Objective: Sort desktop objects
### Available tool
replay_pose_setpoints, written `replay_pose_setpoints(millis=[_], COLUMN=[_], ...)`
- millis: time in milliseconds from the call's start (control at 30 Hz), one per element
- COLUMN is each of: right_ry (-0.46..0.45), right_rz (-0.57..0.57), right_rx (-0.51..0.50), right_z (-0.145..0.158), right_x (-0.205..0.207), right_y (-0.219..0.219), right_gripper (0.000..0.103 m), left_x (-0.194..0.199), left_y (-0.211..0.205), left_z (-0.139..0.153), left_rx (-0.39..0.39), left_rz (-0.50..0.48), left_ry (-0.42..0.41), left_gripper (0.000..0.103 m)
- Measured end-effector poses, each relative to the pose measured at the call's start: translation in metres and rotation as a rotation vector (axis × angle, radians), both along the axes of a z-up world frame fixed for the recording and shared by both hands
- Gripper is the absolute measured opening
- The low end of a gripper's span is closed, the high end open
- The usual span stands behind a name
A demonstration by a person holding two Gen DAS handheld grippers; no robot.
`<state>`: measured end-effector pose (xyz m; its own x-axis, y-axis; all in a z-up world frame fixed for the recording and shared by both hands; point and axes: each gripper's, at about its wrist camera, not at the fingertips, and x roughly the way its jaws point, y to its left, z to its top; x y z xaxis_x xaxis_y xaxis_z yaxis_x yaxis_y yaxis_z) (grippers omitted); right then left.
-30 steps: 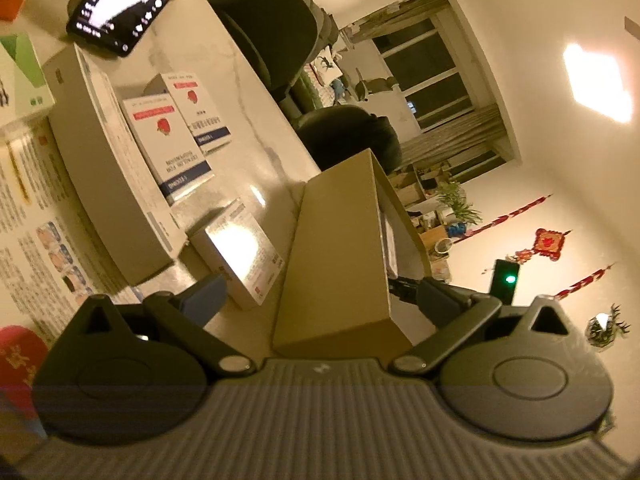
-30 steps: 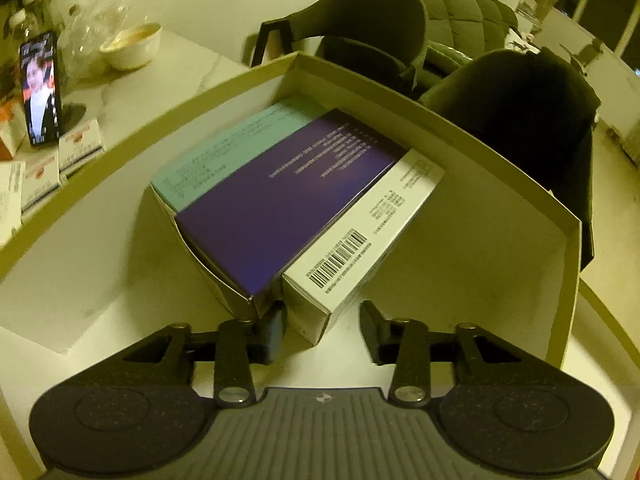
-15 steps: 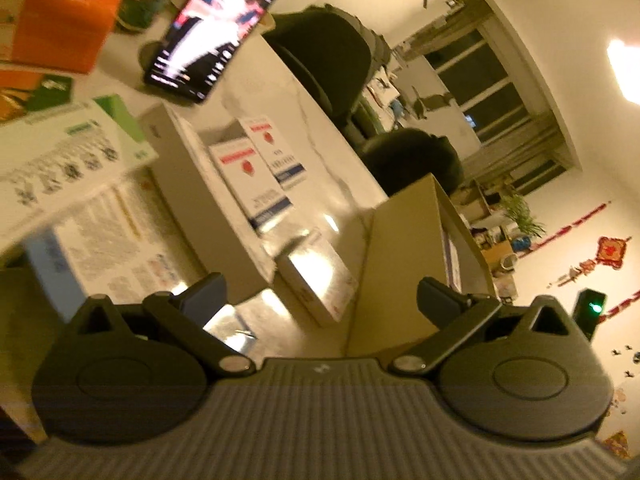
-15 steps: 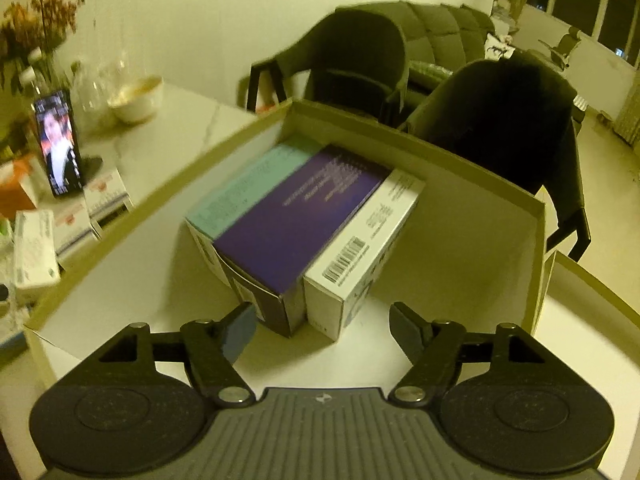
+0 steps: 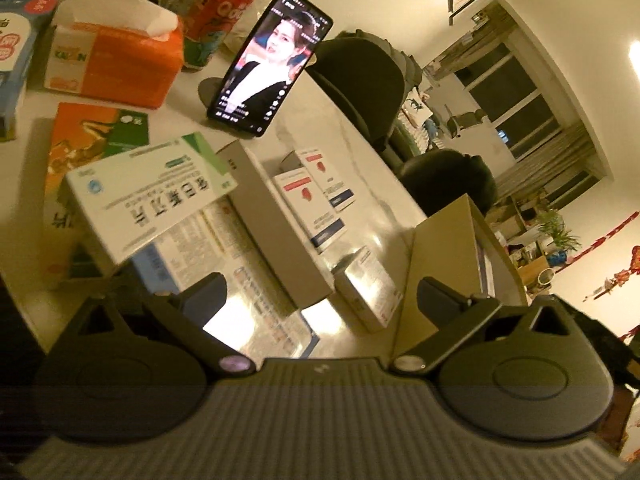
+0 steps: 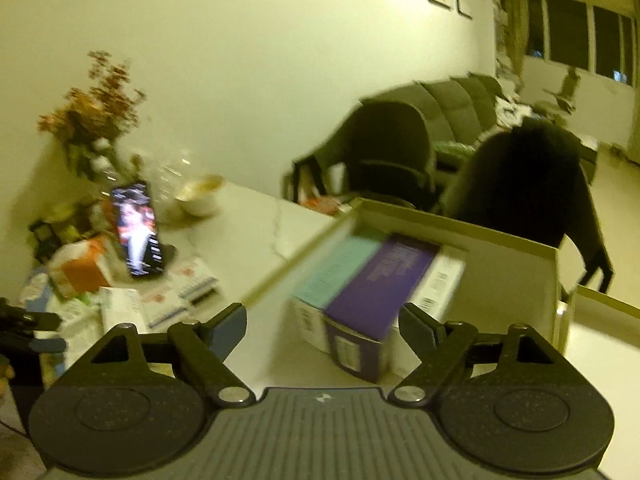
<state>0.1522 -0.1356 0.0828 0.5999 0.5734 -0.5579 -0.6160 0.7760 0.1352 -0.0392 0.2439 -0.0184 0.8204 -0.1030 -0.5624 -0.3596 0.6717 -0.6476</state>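
Observation:
My left gripper (image 5: 320, 296) is open and empty, hovering over loose boxes on the white table: a long grey box (image 5: 276, 224), a small shiny box (image 5: 368, 288), two white boxes with red and blue print (image 5: 316, 196) and a white-green medicine box (image 5: 148, 192). The cardboard box (image 5: 444, 260) stands to the right. In the right wrist view, my right gripper (image 6: 324, 328) hangs back above the cardboard box's near wall (image 6: 280, 280); its jaws are opening, gripping nothing. Inside lie a teal box (image 6: 340, 268), a purple box (image 6: 380, 284) and a white barcode box (image 6: 440, 284), side by side.
A phone (image 5: 272, 64) on a stand plays video at the table's back. An orange tissue box (image 5: 116, 64), leaflets (image 5: 92, 136), bottles and a bowl (image 6: 200, 196) crowd the far side. Dark chairs (image 6: 384, 152) stand behind the table.
The right gripper let go of the white barcode box, opened wide and drew back and up out of the cardboard box. The left gripper swung from the cardboard box toward the loose boxes.

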Motion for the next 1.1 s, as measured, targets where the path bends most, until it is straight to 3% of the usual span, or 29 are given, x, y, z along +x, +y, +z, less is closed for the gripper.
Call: replay_pose_setpoints(millis=[333,867,1100], right_ry=[-0.097,0.035,-0.011], right_rz=[0.110,0.195,0.173], right_rx=[0.031,0.076,0.045], right_z=[0.007,-0.034,-0.039], right_x=[-0.051,-0.086,-0.097], right_y=[0.028,0.062,0.075], right_gripper=[0.094,0.094,0.096], left_x=[-0.024,-0.054,-0.046], left_y=[-0.005,0.005,0.008], left_z=[-0.002,-0.024,-0.037], left_rx=[0.034,0.050,-0.010], left_rz=[0.020,0.074,0.053], left_ry=[0.012,0.052,0.034], left_gripper=[0.103,0.103,0.103])
